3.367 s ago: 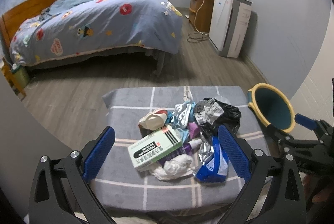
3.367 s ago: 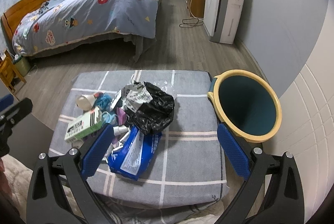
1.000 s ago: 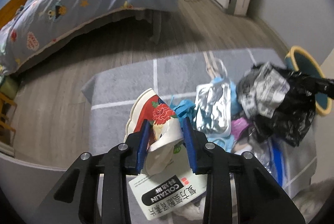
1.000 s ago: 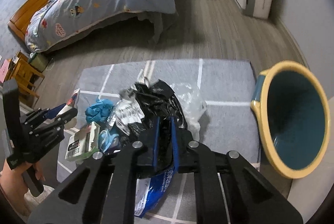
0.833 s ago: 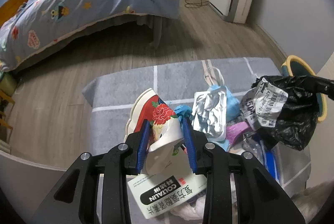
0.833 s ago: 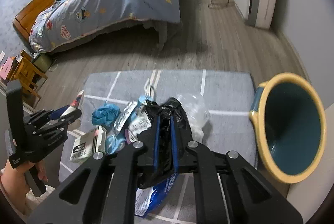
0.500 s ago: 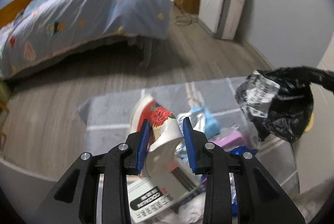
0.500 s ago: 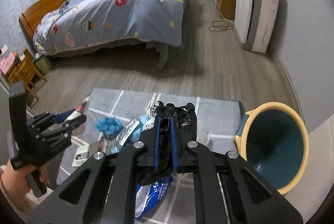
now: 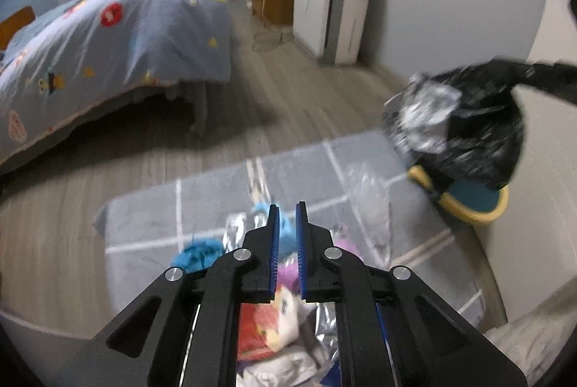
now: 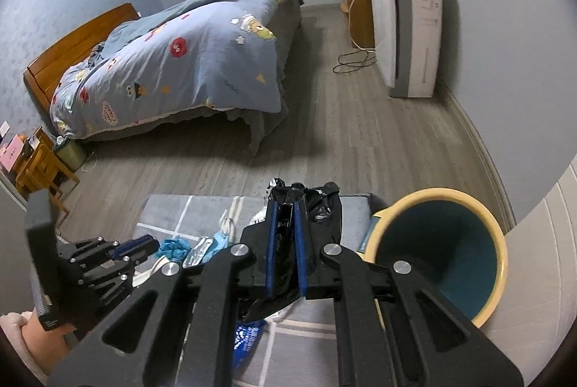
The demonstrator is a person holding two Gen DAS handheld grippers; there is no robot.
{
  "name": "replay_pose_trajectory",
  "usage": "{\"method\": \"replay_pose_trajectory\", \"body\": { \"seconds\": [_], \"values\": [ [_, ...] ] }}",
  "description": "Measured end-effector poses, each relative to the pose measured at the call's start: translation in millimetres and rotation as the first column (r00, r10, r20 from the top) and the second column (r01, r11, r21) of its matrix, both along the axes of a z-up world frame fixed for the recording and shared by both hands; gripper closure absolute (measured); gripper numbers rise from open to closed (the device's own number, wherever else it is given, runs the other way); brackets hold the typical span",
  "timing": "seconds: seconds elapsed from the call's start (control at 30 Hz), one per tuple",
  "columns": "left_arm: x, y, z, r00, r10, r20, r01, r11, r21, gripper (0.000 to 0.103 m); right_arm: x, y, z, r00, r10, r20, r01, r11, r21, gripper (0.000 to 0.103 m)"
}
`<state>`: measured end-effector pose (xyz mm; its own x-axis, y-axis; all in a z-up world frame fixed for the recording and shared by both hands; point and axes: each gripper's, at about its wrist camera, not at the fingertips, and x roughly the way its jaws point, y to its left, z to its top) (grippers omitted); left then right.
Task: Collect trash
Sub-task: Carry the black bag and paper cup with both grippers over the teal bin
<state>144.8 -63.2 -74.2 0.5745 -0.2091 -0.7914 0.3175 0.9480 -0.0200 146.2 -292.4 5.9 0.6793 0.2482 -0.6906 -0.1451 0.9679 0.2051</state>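
At the right edge of the left wrist view, the black bag [image 9: 468, 134] hangs over the bin [image 9: 468, 210], pinched in the right gripper [image 10: 285, 203]; its foil scrap could fall short onto the worktop [image 9: 144, 228]. The left gripper [image 9: 286, 210] has just been closing: fingers a slit apart, nothing between the tips, and the flowered cup [image 9: 267, 322] lies blurred beneath, probably slipped. Clear plastic [image 9: 368, 192] lies between the pile and the bin.

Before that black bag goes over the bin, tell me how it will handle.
Probably floppy: the black bag sags in crumpled folds below the right gripper. Likely light, since a pinch of film carries it. It may swing, hanging free above the bin.
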Motion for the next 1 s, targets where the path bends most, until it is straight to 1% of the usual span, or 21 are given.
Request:
{"method": "replay_pose_trajectory", "body": {
  "seconds": [0.03,0.1,0.13,0.23,0.27,0.33,0.43,0.47,0.5,0.53,0.57,0.6,0.67,0.7,0.87,1.0],
  "values": [
    [-3,0,-7,1.0,0.005,-0.022,-0.005,1.0,0.009,0.076,0,-3,-1,1.0,-0.001,-0.002,0.001,1.0,0.002,0.094],
    [-3,-1,-25,0.998,0.035,-0.06,-0.031,0.997,0.072,0.039,0,-9,-2,1.0,0.0,-0.007,0.0,1.0,0.015,0.094],
    [-3,0,-33,0.996,0.049,-0.074,-0.041,0.994,0.101,0.035,1,-10,-2,1.0,0.0,-0.009,0.0,1.0,0.019,0.094],
    [-4,9,-54,0.985,0.087,-0.149,-0.066,0.989,0.135,0.031,3,-11,-4,1.0,0.007,-0.014,-0.006,0.999,0.032,0.094],
    [-5,11,-59,0.982,0.097,-0.162,-0.073,0.986,0.152,0.029,3,-9,-4,1.0,0.011,-0.014,-0.011,0.999,0.033,0.094],
    [-9,14,-66,0.978,0.102,-0.183,-0.067,0.979,0.191,0.029,3,-7,-3,1.0,0.018,-0.012,-0.018,0.999,0.035,0.094],
    [-18,13,-70,0.979,0.076,-0.189,-0.031,0.972,0.233,0.029,3,-3,-2,1.0,0.026,-0.009,-0.026,0.999,0.04,0.094],
    [-21,12,-70,0.98,0.062,-0.191,-0.014,0.97,0.245,0.035,4,-2,-2,1.0,0.03,-0.01,-0.029,0.999,0.042,0.094],
    [-25,10,-71,0.98,0.043,-0.193,0.008,0.967,0.255,0.052,3,-1,-2,0.999,0.032,-0.01,-0.031,0.999,0.041,0.094],
    [-26,8,-72,0.98,0.028,-0.199,0.026,0.963,0.268,0.063,4,0,-2,0.999,0.035,-0.011,-0.035,0.999,0.039,0.094],
    [-28,5,-73,0.98,0.013,-0.198,0.046,0.955,0.292,0.082,3,2,-2,0.999,0.037,-0.011,-0.037,0.999,0.036,0.094],
    [-28,4,-73,0.981,-0.001,-0.196,0.062,0.951,0.304,0.086,3,3,-2,0.999,0.039,-0.013,-0.038,0.999,0.032,0.094],
    [-27,4,-69,0.984,-0.009,-0.175,0.063,0.95,0.306,0.087,2,4,-2,0.999,0.039,-0.012,-0.039,0.999,0.026,0.094],
    [-25,5,-65,0.987,-0.007,-0.163,0.055,0.955,0.292,0.088,2,5,-2,0.999,0.039,-0.012,-0.039,0.999,0.026,0.094],
    [-19,6,-33,0.995,0.016,-0.098,0.0,0.987,0.163,0.09,-2,1,-1,1.0,0.026,-0.007,-0.026,1.0,0.017,0.094],
    [-14,-13,-5,0.999,-0.014,-0.045,0.019,0.994,0.111,0.091,-3,-10,4,1.0,0.001,0.0,-0.001,1.0,0.023,0.094]
  ]
}}
